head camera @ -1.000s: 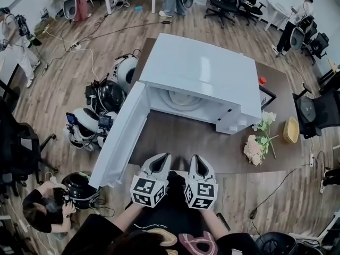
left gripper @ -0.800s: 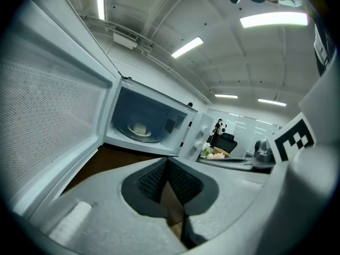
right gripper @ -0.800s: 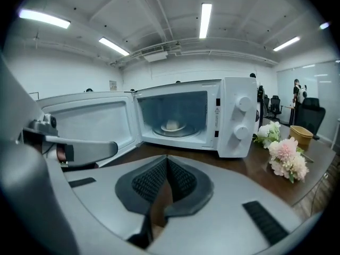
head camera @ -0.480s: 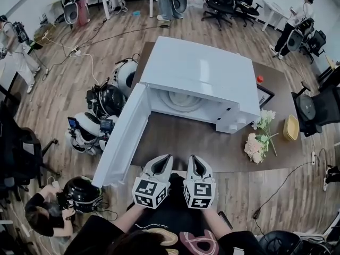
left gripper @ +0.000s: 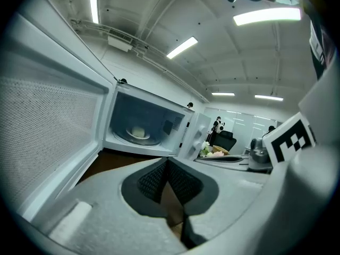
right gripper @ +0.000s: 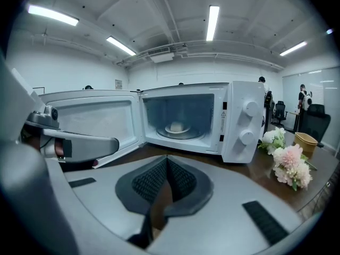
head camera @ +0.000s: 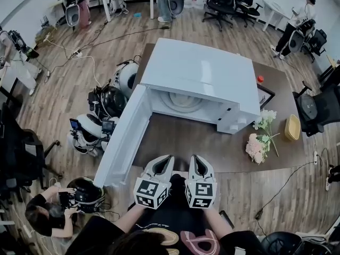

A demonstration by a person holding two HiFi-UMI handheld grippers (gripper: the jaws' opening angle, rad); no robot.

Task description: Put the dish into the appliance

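Observation:
A white microwave stands on the brown table with its door swung wide open to the left. Inside, a white dish with a pale lump of food rests on the glass turntable. My left gripper and right gripper hover side by side at the table's near edge, well short of the microwave. Both are shut with nothing between their jaws.
Pink and white flowers and a yellow bowl lie on the table right of the microwave. A black frame and a small red thing sit behind. Helmets and gear litter the floor at left; people and office chairs stand around.
Both grippers have stayed in place at the table's near edge. The view has shifted slightly, and people in the background have moved.

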